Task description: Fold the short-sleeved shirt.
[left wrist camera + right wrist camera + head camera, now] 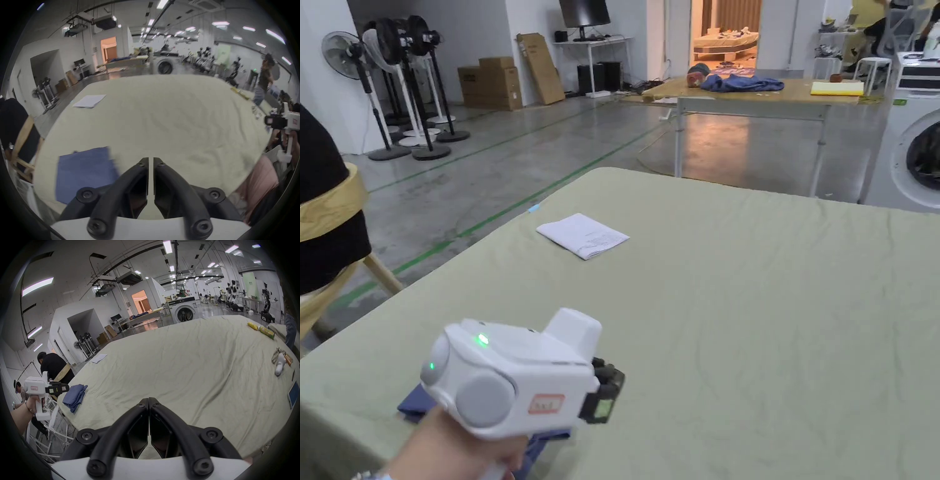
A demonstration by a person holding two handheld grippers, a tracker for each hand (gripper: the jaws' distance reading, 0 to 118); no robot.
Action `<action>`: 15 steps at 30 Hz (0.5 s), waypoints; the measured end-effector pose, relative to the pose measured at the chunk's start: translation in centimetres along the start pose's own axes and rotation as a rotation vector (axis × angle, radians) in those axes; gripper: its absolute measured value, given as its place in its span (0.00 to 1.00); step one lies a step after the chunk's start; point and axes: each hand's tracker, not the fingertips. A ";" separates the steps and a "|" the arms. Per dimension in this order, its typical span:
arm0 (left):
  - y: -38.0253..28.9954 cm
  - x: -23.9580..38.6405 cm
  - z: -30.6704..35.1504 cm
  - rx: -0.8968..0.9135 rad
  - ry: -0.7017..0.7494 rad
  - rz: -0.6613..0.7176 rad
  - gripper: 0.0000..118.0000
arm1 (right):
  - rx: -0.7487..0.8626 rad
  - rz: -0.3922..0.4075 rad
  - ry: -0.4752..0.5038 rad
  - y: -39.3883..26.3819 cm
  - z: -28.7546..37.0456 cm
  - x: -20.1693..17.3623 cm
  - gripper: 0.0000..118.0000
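Now folded blue shirt (75,395) lies at table (775,312) corner; left gripper (151,160) above it, jaws nearly closed, empty; right gripper (148,400) jaws closed, empty.

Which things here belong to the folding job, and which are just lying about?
For the job: blue shirt, left gripper, right gripper.
Lying about: paper, snack tubes, tablet, white handheld device.
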 end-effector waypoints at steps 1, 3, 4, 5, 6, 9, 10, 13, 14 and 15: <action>0.2 1.6 0.1 0.037 -0.060 0.046 0.00 | 0.006 -0.003 0.002 0.2 0.3 0.2 0.00; 0.8 4.7 0.5 0.126 -0.094 0.115 0.00 | 0.021 -0.011 0.016 0.8 1.2 0.3 0.00; 1.3 6.0 0.8 0.184 -0.086 0.145 0.00 | 0.032 -0.008 0.017 1.6 1.9 -0.3 0.00; 1.9 6.9 1.2 0.235 -0.078 0.147 0.00 | 0.048 -0.001 0.014 2.0 2.4 -0.6 0.00; 2.3 8.4 2.1 0.353 -0.034 0.154 0.00 | 0.094 0.023 0.010 2.7 3.2 -0.8 0.00; 3.7 11.5 3.5 0.531 0.042 0.115 0.00 | 0.302 0.106 -0.040 3.6 5.6 -1.7 0.00; 3.4 12.7 4.0 0.590 0.067 0.106 0.00 | 0.411 0.134 -0.066 3.4 6.3 -2.1 0.00; 2.5 15.2 4.0 0.738 0.178 -0.019 0.00 | 0.674 0.265 -0.146 1.9 6.9 -1.9 0.00; 1.7 16.3 3.8 0.748 0.279 -0.087 0.00 | 0.736 0.300 -0.193 1.0 6.7 -1.8 0.00; 1.0 17.0 3.3 0.744 0.378 -0.148 0.00 | 0.769 0.319 -0.244 0.2 6.5 -1.7 0.00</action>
